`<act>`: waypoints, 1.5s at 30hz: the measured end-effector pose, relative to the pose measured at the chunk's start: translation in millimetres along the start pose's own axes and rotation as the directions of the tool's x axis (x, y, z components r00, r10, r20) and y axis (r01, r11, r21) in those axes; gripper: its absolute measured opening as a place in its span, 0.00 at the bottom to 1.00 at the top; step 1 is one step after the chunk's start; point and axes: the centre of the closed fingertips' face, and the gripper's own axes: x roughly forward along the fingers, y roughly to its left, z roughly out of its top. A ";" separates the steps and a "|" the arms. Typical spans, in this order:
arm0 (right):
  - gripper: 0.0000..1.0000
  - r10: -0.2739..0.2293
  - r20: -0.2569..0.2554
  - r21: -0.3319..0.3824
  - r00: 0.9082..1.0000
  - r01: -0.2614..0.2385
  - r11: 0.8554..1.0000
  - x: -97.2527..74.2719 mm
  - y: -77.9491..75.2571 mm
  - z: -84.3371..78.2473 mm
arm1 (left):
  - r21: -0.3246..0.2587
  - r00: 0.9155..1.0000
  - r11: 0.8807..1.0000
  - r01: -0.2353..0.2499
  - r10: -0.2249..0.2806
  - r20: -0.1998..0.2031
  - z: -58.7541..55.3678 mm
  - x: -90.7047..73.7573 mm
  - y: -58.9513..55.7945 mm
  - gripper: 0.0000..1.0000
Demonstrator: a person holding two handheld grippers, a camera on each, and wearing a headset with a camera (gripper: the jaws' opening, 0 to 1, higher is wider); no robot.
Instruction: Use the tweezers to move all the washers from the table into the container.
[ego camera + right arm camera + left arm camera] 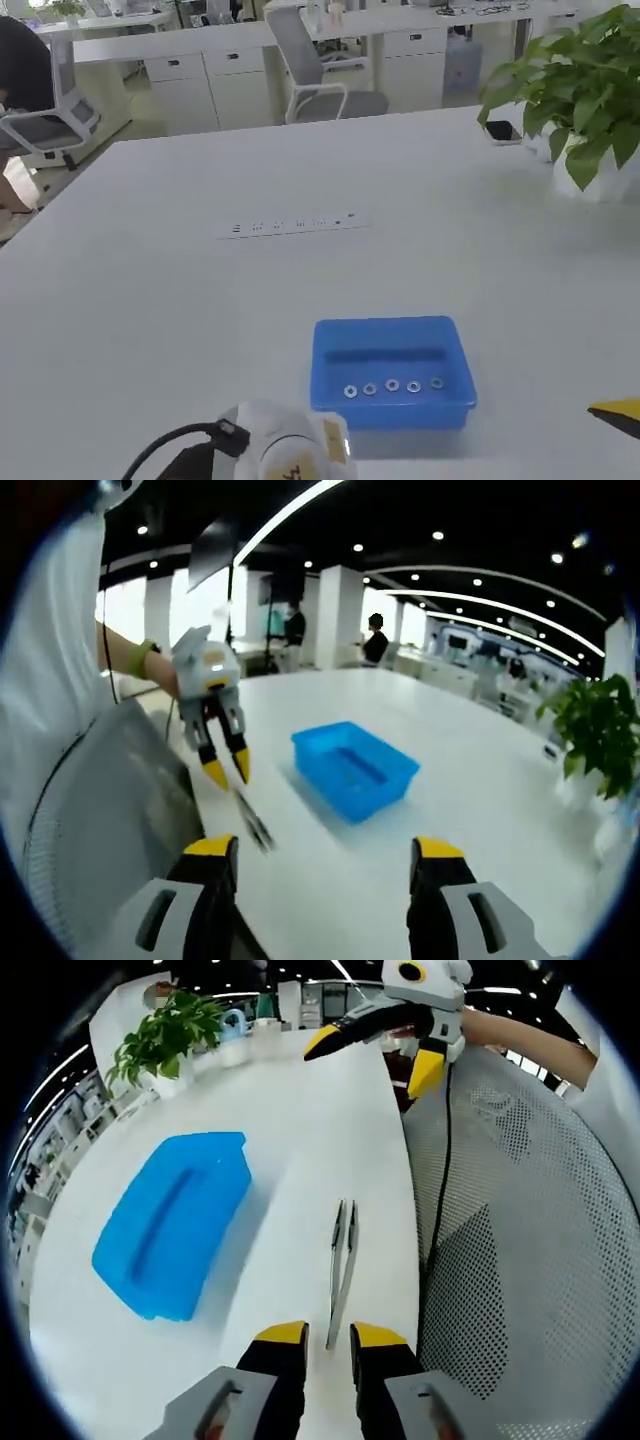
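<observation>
The blue container sits on the white table near its front edge, with several washers in a row inside. Metal tweezers lie flat on the table beside the container. My left gripper hovers just over the tweezers' near end, jaws a narrow gap apart and not touching them. The right gripper view shows the left gripper pointing down above the tweezers, left of the container. My right gripper is wide open and holds nothing. It also appears raised in the air.
A potted plant stands at the table's far right, with a phone beside it. A power strip lies mid-table. A mesh chair is just off the table's near edge. Office chairs and desks stand behind.
</observation>
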 end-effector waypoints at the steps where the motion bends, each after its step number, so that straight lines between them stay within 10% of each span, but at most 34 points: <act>1: 0.69 -0.017 0.040 0.021 0.999 0.016 1.000 -1.2 -3.1 4.0 | -0.014 1.000 1.000 -0.012 0.012 0.023 2.2 -3.2 0.3 0.16; 5: 0.84 -0.120 0.129 -0.027 0.984 0.125 0.992 -6.3 -20.0 19.7 | -0.137 0.977 0.987 -0.082 0.107 0.185 15.4 -27.5 2.6 0.28; 10: 0.99 -0.166 0.203 -0.119 0.965 0.193 0.974 -10.6 -23.1 35.5 | -0.274 0.916 0.941 -0.201 0.279 0.287 16.1 -62.3 12.2 0.44; 12: 0.99 -0.179 0.229 -0.123 0.957 0.211 0.970 -13.4 -26.0 40.9 | -0.348 0.869 0.906 -0.241 0.361 0.339 20.1 -77.7 17.3 0.54; 15: 0.99 -0.203 0.279 -0.086 0.939 0.235 0.968 -19.2 -32.3 49.3 | -0.480 0.763 0.841 -0.248 0.475 0.438 31.2 -103.7 23.7 0.71; 16: 0.99 -0.211 0.293 -0.072 0.933 0.241 0.968 -20.9 -34.4 51.4 | -0.495 0.750 0.834 -0.245 0.486 0.449 32.6 -106.6 24.3 0.75; 19: 0.99 -0.239 0.321 -0.005 0.916 0.255 0.967 -25.8 -42.5 54.1 | -0.571 0.645 0.783 -0.248 0.573 0.506 40.3 -126.9 30.5 0.82; 21: 0.99 -0.255 0.325 0.018 0.911 0.264 0.964 -27.2 -46.4 54.0 | -0.591 0.593 0.760 -0.270 0.615 0.519 42.6 -134.6 33.9 0.89; 23: 0.99 -0.266 0.326 0.030 0.907 0.271 0.962 -27.7 -47.6 54.5 | -0.611 0.551 0.739 -0.284 0.647 0.527 44.6 -139.4 36.8 0.95; 27: 0.99 -0.268 0.342 0.038 0.901 0.271 0.962 -28.4 -46.9 58.9 | -0.622 0.497 0.726 -0.294 0.672 0.550 47.8 -146.1 38.9 0.99; 28: 0.99 -0.262 0.350 0.042 0.899 0.265 0.963 -27.9 -46.4 60.2 | -0.643 0.469 0.709 -0.290 0.691 0.551 45.9 -150.0 42.1 0.99; 31: 0.99 -0.248 0.303 0.071 0.920 0.238 0.969 -20.7 -46.0 50.9 | -0.702 0.441 0.659 -0.272 0.733 0.517 36.6 -154.7 49.1 0.99; 33: 0.99 -0.242 0.303 0.063 0.922 0.235 0.970 -19.8 -44.8 50.7 | -0.703 0.414 0.653 -0.282 0.743 0.525 35.1 -159.2 53.1 0.99; 36: 0.99 -0.241 0.303 0.061 0.922 0.234 0.970 -20.0 -44.6 50.3 | -0.724 0.409 0.638 -0.264 0.753 0.515 30.8 -160.0 54.9 0.99; 45: 0.99 -0.253 0.285 0.081 0.925 0.240 0.967 -19.3 -48.9 45.0 | -0.704 0.442 0.614 -0.356 0.775 0.452 22.4 -152.8 60.1 0.99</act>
